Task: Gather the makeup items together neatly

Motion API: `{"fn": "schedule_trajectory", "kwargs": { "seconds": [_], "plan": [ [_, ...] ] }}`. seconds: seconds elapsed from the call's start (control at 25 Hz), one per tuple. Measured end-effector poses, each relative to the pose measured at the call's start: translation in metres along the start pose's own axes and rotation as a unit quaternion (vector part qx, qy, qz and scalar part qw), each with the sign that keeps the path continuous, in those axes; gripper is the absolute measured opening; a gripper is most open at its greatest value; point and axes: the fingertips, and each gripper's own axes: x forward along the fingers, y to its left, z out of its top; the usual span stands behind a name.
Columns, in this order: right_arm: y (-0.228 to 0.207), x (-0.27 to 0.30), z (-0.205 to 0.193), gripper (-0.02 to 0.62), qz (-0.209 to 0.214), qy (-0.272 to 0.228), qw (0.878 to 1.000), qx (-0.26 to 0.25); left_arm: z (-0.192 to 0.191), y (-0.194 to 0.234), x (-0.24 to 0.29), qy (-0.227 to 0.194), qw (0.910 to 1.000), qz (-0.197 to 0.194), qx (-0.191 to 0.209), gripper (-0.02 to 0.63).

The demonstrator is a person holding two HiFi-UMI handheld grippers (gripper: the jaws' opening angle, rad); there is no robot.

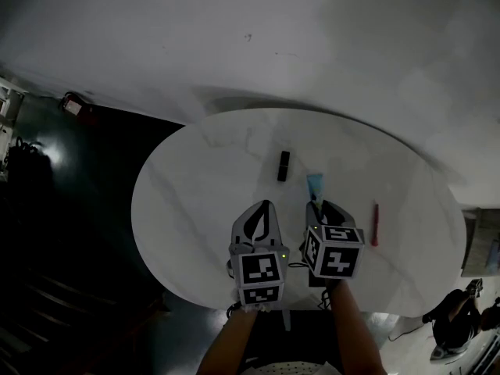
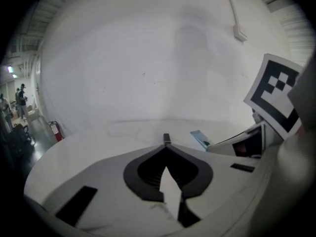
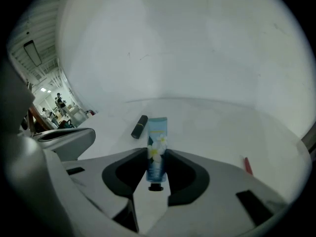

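Observation:
On the round white table (image 1: 195, 201) lie a black lipstick (image 1: 283, 166) and a thin red pencil (image 1: 374, 223). My right gripper (image 1: 319, 206) is shut on a pale blue tube with a flower print (image 3: 158, 132), pinched near its black cap end; the rest of the tube (image 1: 315, 184) sticks out ahead of the jaws. The lipstick (image 3: 139, 126) lies just left of the tube, the pencil (image 3: 248, 165) off to the right. My left gripper (image 1: 264, 205) is shut and holds nothing. The lipstick (image 2: 166, 138) shows just beyond its tips (image 2: 166, 147).
The table's near edge (image 1: 234, 307) runs just under both grippers. A red fire extinguisher (image 1: 74, 105) stands on the dark floor at the left. A dark bag (image 1: 453, 326) sits on the floor at the lower right. A white wall lies behind the table.

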Motion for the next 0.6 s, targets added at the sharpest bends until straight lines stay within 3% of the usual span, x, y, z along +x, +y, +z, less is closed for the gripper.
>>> {"fn": "schedule_trajectory", "kwargs": {
  "seconds": [0.6],
  "plan": [
    [-0.024,0.032,0.034,0.132,-0.023,-0.008,0.995,0.099,0.017,-0.007,0.054,0.013,0.9999,0.009,0.002,0.011]
  ]
}}
